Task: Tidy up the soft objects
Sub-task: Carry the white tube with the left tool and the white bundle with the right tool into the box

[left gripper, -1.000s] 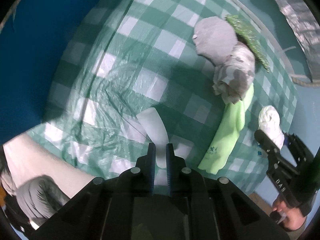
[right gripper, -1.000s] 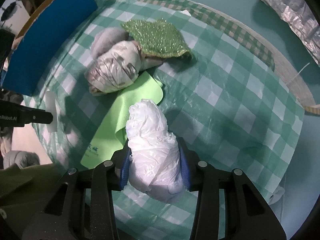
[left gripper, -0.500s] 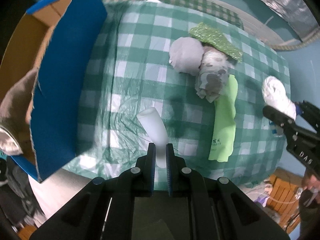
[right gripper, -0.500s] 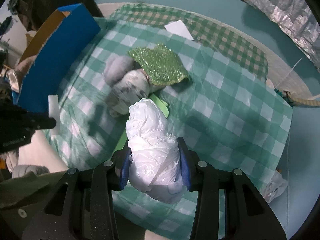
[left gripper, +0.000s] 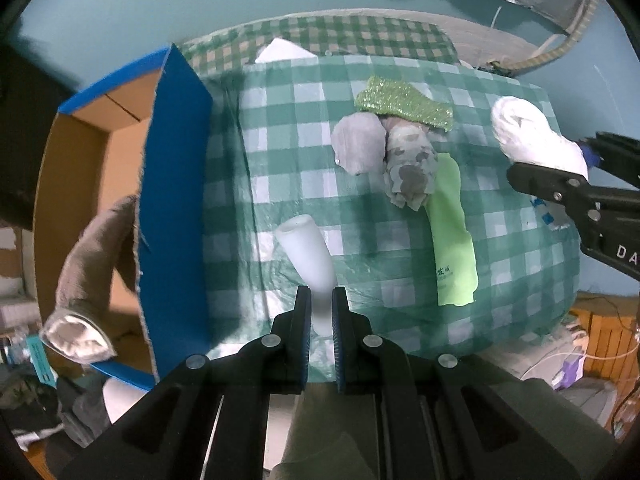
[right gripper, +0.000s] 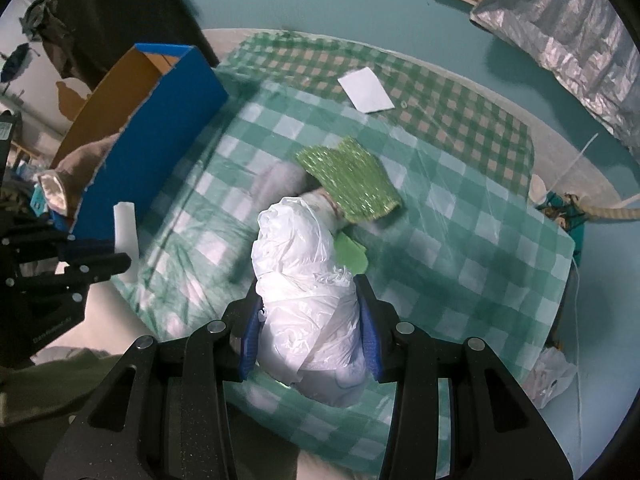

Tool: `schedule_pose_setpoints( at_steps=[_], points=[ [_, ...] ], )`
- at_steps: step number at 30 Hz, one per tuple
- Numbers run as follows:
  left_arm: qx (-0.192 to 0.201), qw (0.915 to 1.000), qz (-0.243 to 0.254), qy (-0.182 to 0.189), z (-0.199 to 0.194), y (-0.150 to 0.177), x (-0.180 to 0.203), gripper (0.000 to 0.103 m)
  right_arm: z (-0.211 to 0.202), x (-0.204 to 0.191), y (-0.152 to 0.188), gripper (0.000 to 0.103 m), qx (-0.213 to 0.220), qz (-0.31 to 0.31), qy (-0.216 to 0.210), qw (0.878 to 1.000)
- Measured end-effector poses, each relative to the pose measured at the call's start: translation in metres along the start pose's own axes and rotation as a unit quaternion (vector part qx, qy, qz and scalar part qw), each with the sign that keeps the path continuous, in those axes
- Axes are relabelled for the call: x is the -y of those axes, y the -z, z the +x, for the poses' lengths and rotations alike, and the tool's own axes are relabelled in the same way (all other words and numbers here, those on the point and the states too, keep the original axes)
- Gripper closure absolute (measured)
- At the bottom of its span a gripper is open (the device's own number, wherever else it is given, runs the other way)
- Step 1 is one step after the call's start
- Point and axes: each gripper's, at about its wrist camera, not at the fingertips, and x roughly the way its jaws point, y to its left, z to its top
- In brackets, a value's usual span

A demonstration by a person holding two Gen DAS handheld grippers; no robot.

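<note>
Lettering "DA" on right gripper [left gripper: 576, 164]; cloth [left gripper: 454, 248] print unreadable.

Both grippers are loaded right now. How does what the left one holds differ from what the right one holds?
The white foam tube in the left gripper is smooth, slim and keeps its shape; the white plastic bag bundle in the right gripper is crinkled, bulky and lumpy. The tube is pinched between nearly shut jaws at its lower end; the bundle fills widely spread jaws. Both are white, soft and held above the checked tablecloth.
</note>
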Motion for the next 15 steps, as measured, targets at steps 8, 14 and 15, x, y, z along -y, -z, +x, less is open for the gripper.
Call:
schedule_pose_setpoints(
  at_steps=[8,14,15],
  points=[
    [0.019,0.9995,0.021,-0.016,-0.017,0.004,-0.019,0.093,-0.008,-0.028,-0.015,0.061,0.008,-0.011,-0.001,1.0],
    [0.022,0.9994,0.017,-0.019,-0.026,0.008,-0.041,0.093,-0.01,-0.047,-0.027,0.061,0.013,-0.017,-0.005,1.0],
    [0.023,0.9994,0.017,-0.02,-0.027,0.009,-0.044,0.093,-0.01,-0.05,-0.028,0.061,0.014,-0.017,-0.005,1.0]
  ],
)
